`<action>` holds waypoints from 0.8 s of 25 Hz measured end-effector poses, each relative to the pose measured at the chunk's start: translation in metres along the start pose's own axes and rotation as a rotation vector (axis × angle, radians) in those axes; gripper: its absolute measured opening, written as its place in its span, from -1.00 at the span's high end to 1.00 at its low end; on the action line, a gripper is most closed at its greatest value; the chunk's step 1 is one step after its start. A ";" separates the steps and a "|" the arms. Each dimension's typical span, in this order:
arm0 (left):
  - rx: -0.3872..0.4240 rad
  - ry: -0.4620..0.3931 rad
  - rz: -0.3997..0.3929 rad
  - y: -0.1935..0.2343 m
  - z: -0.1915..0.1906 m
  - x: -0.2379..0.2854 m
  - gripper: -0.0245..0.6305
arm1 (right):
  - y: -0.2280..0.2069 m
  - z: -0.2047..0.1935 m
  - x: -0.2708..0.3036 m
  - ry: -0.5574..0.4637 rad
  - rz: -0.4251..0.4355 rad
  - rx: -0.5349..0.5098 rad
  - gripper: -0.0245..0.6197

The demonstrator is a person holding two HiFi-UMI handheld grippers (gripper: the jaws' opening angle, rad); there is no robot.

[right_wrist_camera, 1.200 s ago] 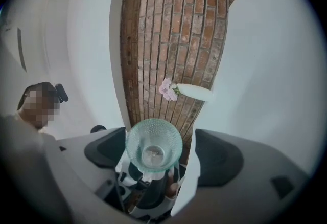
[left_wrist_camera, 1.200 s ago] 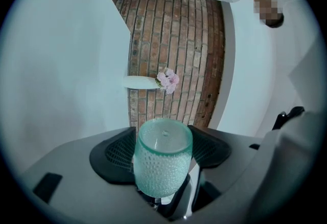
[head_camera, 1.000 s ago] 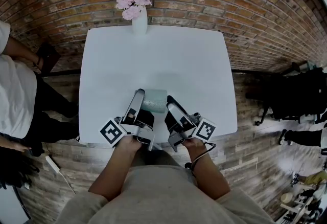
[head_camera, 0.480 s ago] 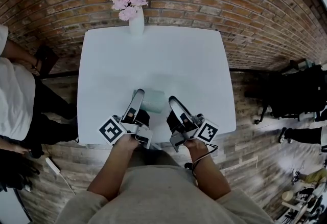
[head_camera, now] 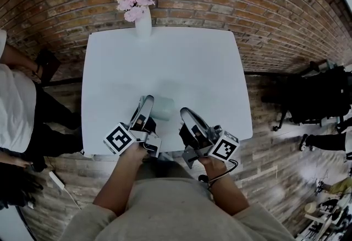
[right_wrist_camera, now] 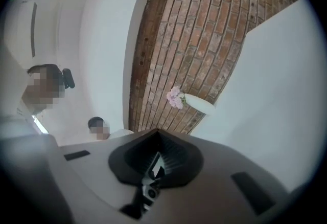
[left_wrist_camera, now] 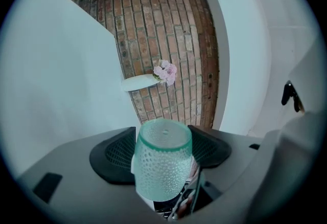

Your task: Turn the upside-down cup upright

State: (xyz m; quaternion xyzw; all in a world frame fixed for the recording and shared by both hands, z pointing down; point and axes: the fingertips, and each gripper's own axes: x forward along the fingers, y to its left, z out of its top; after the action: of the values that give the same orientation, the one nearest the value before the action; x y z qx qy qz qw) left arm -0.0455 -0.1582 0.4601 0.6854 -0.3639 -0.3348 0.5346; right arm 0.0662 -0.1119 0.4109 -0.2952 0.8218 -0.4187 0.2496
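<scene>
Cup [left_wrist_camera: 163, 166], pale green and dimpled, is clamped between the left gripper's [left_wrist_camera: 163, 143] wide-set jaws, near the white table's [head_camera: 181, 64] 6 o'clock edge. At its 3 o'clock the right gripper [right_wrist_camera: 155, 155] has just been closing — jaws together, nothing between them. Flower vase [head_camera: 143, 25] stands at 12 o'clock.

cup [head_camera: 165, 108] partly hidden by left tongs [head_camera: 149, 105], bystander [head_camera: 17, 108] cut off at left edge

soft even light, no hard shadows; white table [head_camera: 165, 64] bright, slightly washed out. strong fisheye bend at frame edges, black vignette corners in both gripper views.
</scene>
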 end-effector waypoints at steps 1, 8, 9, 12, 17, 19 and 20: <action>0.022 0.005 0.010 0.002 0.001 -0.001 -0.06 | 0.005 0.000 0.000 0.002 0.002 -0.009 0.90; 0.196 0.049 0.061 0.003 0.003 0.000 -0.06 | 0.027 -0.002 -0.005 0.003 0.025 -0.041 0.90; 0.248 0.058 0.070 0.002 0.004 0.000 -0.06 | 0.028 -0.003 -0.007 0.007 0.023 -0.047 0.90; 0.395 0.099 0.087 -0.003 0.001 0.002 -0.06 | 0.026 -0.007 -0.013 0.018 0.007 -0.056 0.90; 0.497 0.145 0.090 -0.007 -0.009 0.009 -0.06 | 0.023 -0.010 -0.025 0.015 -0.013 -0.051 0.90; 0.547 0.165 0.110 -0.004 -0.012 0.010 -0.06 | 0.024 -0.009 -0.028 0.012 -0.015 -0.052 0.90; 0.577 0.177 0.122 -0.003 -0.014 0.010 -0.06 | 0.024 -0.008 -0.029 0.010 -0.017 -0.055 0.90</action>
State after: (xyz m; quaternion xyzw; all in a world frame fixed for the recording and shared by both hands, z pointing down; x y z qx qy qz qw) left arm -0.0281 -0.1593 0.4593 0.8124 -0.4364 -0.1240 0.3664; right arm 0.0746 -0.0754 0.3999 -0.3066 0.8316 -0.3996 0.2339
